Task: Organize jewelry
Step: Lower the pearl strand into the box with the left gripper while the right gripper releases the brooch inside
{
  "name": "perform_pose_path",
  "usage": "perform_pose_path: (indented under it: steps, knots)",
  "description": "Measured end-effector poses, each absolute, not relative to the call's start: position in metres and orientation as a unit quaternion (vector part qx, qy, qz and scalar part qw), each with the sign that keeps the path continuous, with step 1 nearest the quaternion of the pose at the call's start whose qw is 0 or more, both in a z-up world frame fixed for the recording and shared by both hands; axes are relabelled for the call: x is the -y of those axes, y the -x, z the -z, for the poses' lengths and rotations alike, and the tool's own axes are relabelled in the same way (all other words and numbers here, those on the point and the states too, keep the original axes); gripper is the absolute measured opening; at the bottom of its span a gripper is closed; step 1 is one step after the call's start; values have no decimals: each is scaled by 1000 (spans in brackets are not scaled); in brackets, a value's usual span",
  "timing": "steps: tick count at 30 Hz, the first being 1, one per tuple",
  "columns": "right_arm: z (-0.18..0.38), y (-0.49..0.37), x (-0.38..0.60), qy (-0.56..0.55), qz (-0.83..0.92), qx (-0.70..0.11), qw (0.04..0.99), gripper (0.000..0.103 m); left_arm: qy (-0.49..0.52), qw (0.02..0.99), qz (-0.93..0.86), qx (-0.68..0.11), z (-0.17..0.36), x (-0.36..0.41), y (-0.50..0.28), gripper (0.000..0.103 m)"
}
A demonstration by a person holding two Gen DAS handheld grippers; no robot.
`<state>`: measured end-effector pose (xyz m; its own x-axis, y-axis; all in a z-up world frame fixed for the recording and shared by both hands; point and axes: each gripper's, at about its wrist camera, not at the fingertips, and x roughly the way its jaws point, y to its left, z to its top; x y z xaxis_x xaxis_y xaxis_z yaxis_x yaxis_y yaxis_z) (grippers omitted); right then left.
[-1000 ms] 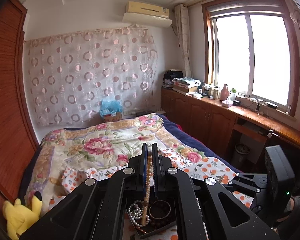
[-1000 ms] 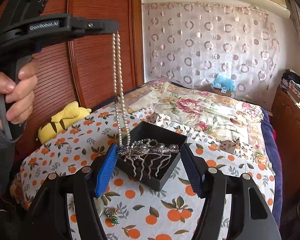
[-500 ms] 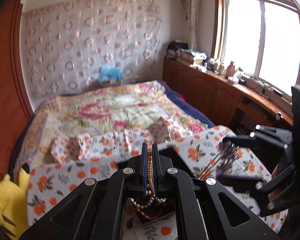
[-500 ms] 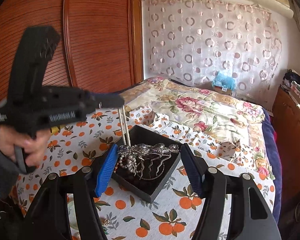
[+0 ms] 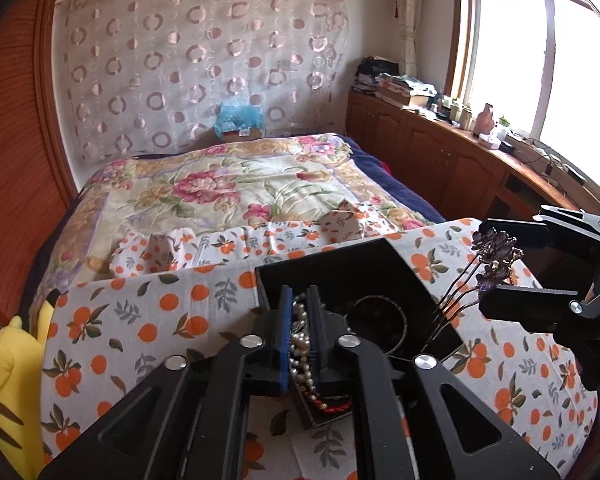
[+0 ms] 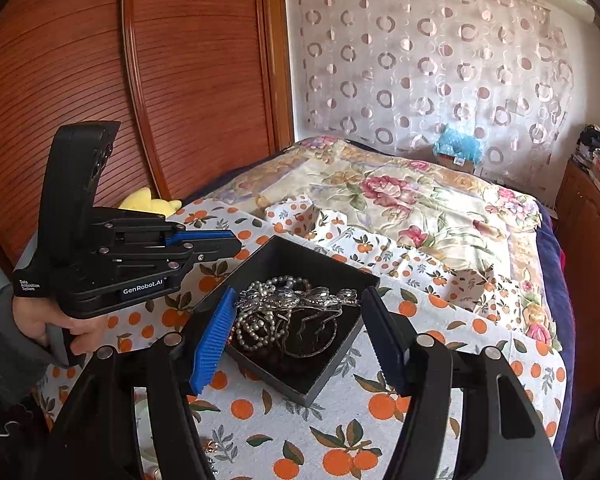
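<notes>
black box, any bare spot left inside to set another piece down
The black box is bare along its far half, between the back wall and the dark bangle. The near left corner is crowded with the pearl necklace, and the silver hairpin hangs above the middle.

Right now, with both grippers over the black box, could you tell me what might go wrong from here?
1. The pearl necklace still lies between the opening left gripper fingers; lifting away could snag it and drag it back out of the black box.
2. The right gripper holds the ornate hair comb above the necklace; its prongs could tangle in the strands when lowered.
</notes>
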<state>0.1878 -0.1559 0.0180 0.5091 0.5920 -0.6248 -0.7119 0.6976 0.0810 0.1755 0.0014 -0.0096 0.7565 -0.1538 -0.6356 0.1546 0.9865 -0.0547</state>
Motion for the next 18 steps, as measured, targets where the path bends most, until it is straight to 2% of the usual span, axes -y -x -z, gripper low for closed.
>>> perform_pose_path:
  steps: [2, 4, 6, 12, 18]
  knots:
    - [-15, -189, 152, 99, -375, -328, 861, 67, -1, 937, 80, -339, 11, -3, -174, 25]
    - [-12, -191, 148, 107, -373, -335, 858, 67, -5, 938, 75, -339, 13, -5, -173, 28]
    - [-10, -194, 145, 113, -370, -342, 856, 67, -3, 938, 72, -338, 14, -7, -171, 40]
    - [3, -213, 126, 135, -361, -367, 847, 67, -4, 942, 62, -331, 12, -13, -164, 47]
    - [15, -235, 107, 144, -362, -388, 835, 67, 5, 942, 51, -332, 12, -26, -159, 47]
